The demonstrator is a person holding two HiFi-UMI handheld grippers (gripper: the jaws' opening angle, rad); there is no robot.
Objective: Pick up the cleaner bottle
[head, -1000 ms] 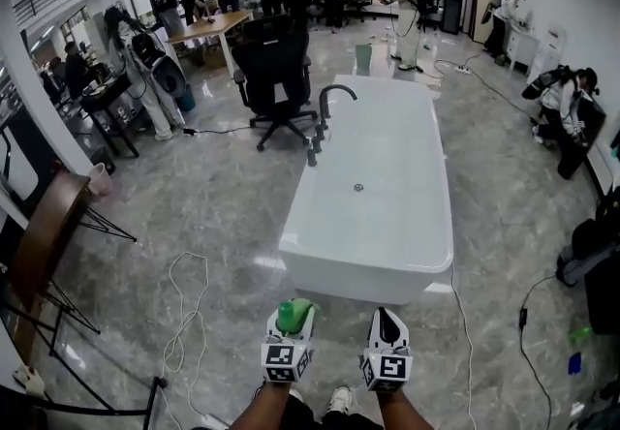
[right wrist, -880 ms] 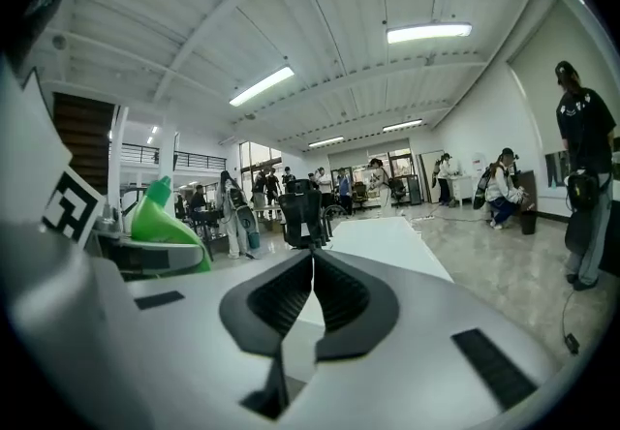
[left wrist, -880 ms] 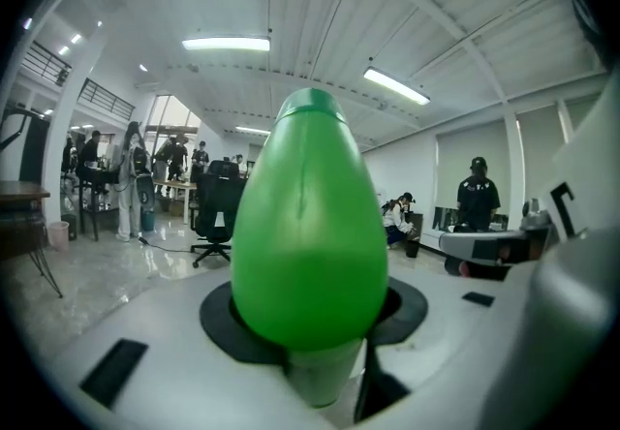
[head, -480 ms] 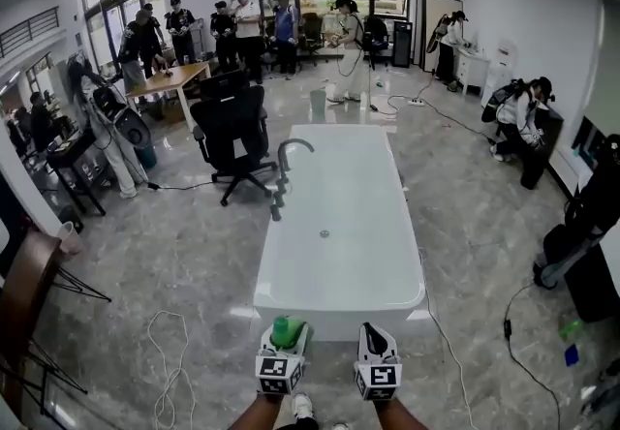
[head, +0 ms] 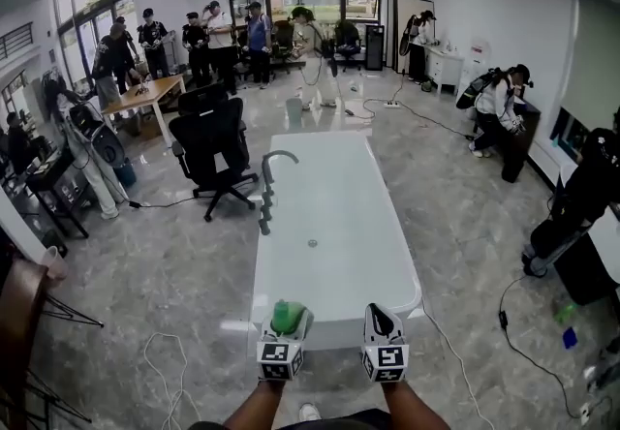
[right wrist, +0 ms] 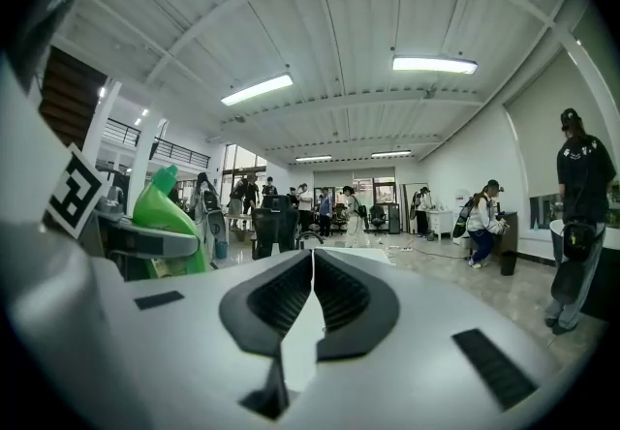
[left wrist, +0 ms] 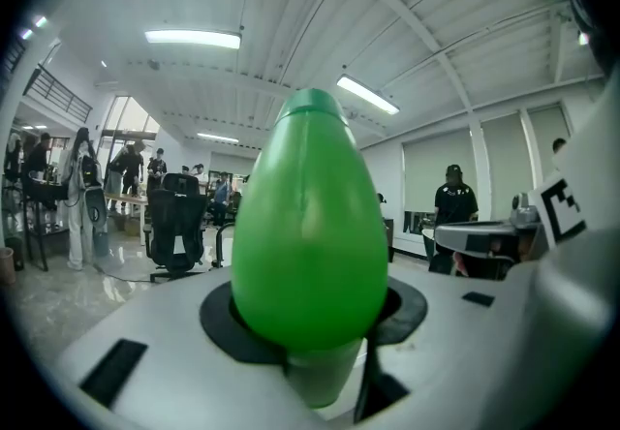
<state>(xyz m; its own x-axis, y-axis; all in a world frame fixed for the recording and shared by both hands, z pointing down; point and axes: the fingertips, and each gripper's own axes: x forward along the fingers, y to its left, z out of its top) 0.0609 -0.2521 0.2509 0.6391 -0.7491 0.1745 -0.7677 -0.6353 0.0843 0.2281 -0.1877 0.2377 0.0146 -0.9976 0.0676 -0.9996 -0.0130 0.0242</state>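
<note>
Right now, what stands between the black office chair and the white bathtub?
A dark curved faucet stands there, close against the left side of the bathtub; the head view shows it.

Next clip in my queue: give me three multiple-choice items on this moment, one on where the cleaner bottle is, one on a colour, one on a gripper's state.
1. Where is the cleaner bottle? A in the left gripper; B in the other gripper; C in neither gripper.
2. The bottle's colour? A blue; B white; C green.
3. On the right gripper, the fingers are: A wide apart; B together with nothing between; C clamped on the bottle.
Key: 1 A, the left gripper view shows the fingers pressed on its body; 2 C, it is green in every view; 3 B, the right gripper view shows them meeting, empty.
</note>
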